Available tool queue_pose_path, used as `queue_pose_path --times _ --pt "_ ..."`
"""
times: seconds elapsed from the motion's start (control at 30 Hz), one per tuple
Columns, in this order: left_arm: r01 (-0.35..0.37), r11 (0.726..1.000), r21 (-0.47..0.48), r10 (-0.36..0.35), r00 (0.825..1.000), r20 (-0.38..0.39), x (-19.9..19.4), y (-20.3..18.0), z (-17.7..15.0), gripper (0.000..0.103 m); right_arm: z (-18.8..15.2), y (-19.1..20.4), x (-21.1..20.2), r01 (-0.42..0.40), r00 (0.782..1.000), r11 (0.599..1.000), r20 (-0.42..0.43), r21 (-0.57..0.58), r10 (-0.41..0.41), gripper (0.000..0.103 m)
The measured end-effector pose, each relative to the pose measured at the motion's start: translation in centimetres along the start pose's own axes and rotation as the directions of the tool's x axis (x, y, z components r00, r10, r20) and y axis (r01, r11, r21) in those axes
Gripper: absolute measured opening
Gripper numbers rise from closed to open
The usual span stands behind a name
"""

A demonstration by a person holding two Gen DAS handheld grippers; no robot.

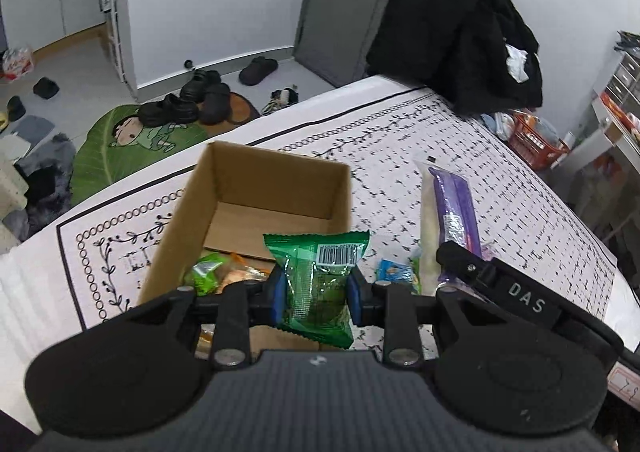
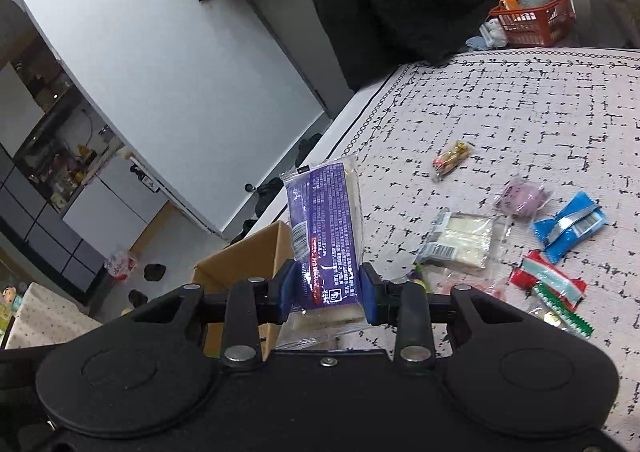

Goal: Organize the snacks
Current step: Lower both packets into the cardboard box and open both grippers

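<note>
Two grips: left gripper [image 1: 316, 290] clamps green packet [image 1: 316, 284]; right gripper [image 2: 327, 290] clamps purple packet [image 2: 326, 236]; loose snacks [image 2: 560, 244] only right view.

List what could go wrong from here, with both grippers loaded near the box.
1. The left gripper pinches the green packet at its middle, over the cardboard box rim; released here, it might drop outside.
2. The right gripper holds the tall purple packet by its lower end only; it may tip.
3. Both grippers sit close together and could collide.
</note>
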State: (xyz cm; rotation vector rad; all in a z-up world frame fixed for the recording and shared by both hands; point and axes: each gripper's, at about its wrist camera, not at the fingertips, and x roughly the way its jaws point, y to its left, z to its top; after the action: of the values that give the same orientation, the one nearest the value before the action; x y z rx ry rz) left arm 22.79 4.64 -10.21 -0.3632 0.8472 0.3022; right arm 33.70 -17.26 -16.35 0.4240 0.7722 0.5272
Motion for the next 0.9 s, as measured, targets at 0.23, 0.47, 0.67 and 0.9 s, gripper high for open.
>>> queue_pose_path --times 0.23,0.47,0.67,0.9 --pt "-0.008 0.999 -0.052 0.008 1.000 -0.012 0.7 2.1 0.1 0.030 -0.8 1.4 0.6 -0.026 1.000 0.999 -0.012 -0.029 0.026 0.033" --pt "-0.009 0.994 -0.106 0.004 0.999 -0.044 2.1 4.0 0.3 0.030 -1.7 3.1 1.6 -0.055 0.998 0.996 -0.040 -0.068 0.053 0.033" --pt "-0.017 0.983 -0.185 0.003 0.997 -0.071 2.6 5.6 0.5 0.043 -2.2 4.2 2.2 -0.074 0.996 0.993 -0.061 -0.088 0.069 0.033" --pt "-0.044 0.979 -0.198 0.033 0.998 -0.058 1.9 6.6 0.8 0.053 -2.6 5.3 2.4 -0.093 0.993 0.990 -0.086 -0.104 0.085 0.033"
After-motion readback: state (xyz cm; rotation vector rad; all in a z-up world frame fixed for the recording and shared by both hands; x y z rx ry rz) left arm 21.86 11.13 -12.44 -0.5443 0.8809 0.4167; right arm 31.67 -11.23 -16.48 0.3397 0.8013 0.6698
